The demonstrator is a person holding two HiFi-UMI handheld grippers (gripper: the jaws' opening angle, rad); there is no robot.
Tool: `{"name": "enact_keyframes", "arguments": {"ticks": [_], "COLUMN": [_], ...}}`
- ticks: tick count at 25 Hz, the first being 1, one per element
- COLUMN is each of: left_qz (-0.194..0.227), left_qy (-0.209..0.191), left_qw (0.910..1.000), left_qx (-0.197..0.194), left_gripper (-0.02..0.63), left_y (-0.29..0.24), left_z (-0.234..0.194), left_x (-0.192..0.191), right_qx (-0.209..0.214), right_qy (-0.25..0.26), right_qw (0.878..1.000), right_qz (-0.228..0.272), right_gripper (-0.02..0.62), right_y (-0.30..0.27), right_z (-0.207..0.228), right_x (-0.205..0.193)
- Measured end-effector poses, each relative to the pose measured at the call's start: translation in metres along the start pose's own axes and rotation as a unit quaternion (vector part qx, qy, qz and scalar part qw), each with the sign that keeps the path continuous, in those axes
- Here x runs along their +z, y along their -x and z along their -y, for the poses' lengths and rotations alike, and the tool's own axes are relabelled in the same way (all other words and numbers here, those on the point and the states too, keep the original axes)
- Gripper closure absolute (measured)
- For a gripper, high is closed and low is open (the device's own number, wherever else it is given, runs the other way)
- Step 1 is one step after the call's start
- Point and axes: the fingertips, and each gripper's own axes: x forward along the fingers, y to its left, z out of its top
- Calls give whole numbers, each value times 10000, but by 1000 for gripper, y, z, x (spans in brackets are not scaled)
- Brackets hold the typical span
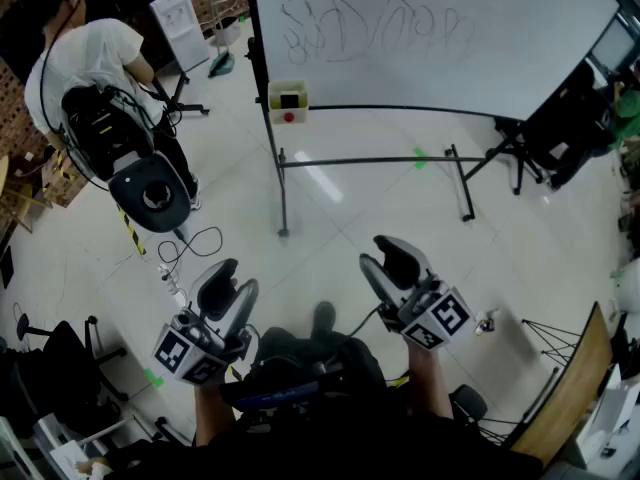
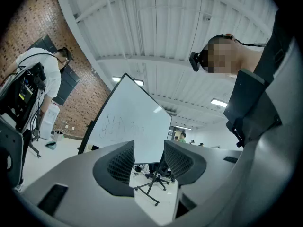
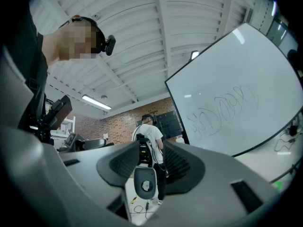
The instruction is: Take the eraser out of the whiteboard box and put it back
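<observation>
Pale floor (image 1: 380,228), brick wall (image 2: 33,27). One scribbled whiteboard (image 1: 430,38), one box (image 1: 288,103) on its frame. Left gripper (image 1: 238,278) and right gripper (image 1: 385,253) have jaws apart, empty.

Lower frame: left gripper (image 1: 232,286) and right gripper (image 1: 388,263), grey shells, black ribbed pads (image 2: 122,161), each with a black-and-white marker cube (image 1: 187,353); dark top (image 1: 330,438) beneath.

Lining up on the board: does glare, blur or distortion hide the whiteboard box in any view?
Head view: sharp, whiteboard box clear, faint floor glare beside the stand. Left gripper view: fisheye warps the whiteboard. Right gripper view: same warp, edges vignetted.
</observation>
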Motion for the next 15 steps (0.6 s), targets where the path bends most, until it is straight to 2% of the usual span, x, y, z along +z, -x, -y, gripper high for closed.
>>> {"name": "enact_keyframes", "arguments": {"ticks": [9,15], "left_qz": [-325,-215], "left_qy": [40,163], "left_qw": [9991,9981], "left_qx": [-256,-558], "left_gripper": [413,413], "left_y": [-74,-123], "left_z": [-27,-72], "left_x": [-13,-9], "right_qx": [-45,-288], "right_qy": [-101,134], "right_qw": [9999,9995], "right_qz": [66,-25], "right_gripper": [423,423], "right_y": [-21,-50], "right_z": [58,89], "right_x": [1,3]}}
